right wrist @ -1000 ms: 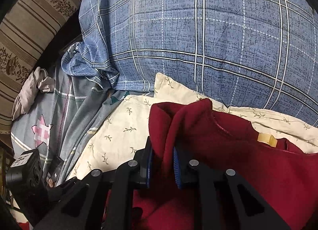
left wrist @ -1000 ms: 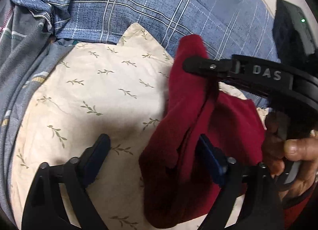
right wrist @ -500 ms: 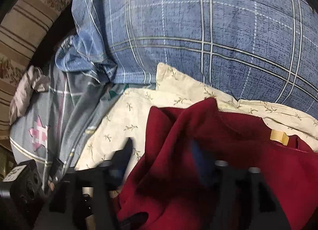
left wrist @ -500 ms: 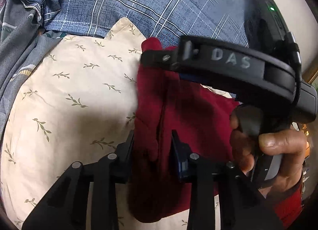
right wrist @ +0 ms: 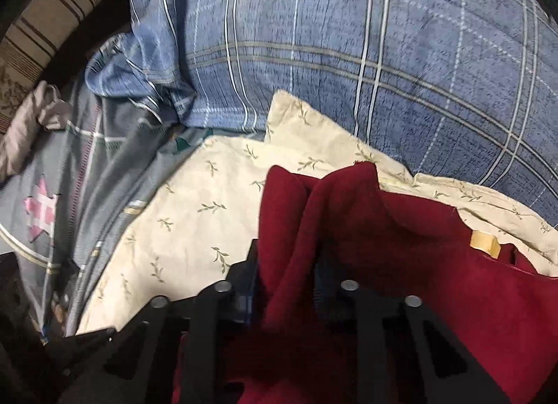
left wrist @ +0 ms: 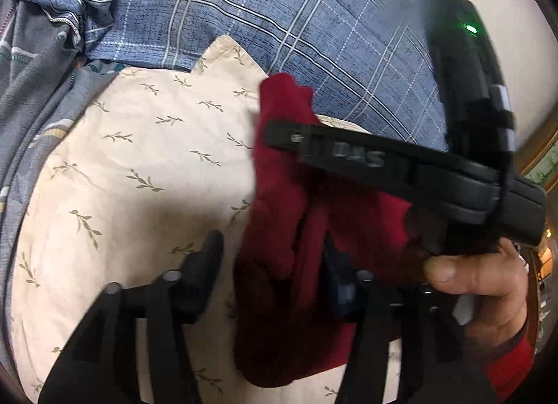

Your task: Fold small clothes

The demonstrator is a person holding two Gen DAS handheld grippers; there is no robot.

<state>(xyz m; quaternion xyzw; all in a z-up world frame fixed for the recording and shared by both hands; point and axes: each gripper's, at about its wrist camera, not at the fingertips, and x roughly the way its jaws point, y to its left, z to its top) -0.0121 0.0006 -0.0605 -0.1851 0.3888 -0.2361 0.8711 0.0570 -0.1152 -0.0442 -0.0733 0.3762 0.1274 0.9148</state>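
A dark red garment (left wrist: 279,229) lies bunched on a cream leaf-print cloth (left wrist: 146,166). It also shows in the right wrist view (right wrist: 401,257), with a tan neck label (right wrist: 483,243). My left gripper (left wrist: 272,264) is open, its jaws wide apart around a raised fold of the garment. My right gripper (right wrist: 289,275) is shut on a raised fold of the red garment. In the left wrist view the right gripper (left wrist: 366,156) reaches in from the right, held by a hand (left wrist: 481,282).
A blue plaid pillow (right wrist: 348,37) lies behind the cream cloth (right wrist: 195,215). A grey quilt with a pink star (right wrist: 45,208) lies at the left. A striped surface (right wrist: 38,20) is at the far left.
My left gripper closed on the red fold half a second ago and has opened again. My right gripper opened and has shut again on the fold.
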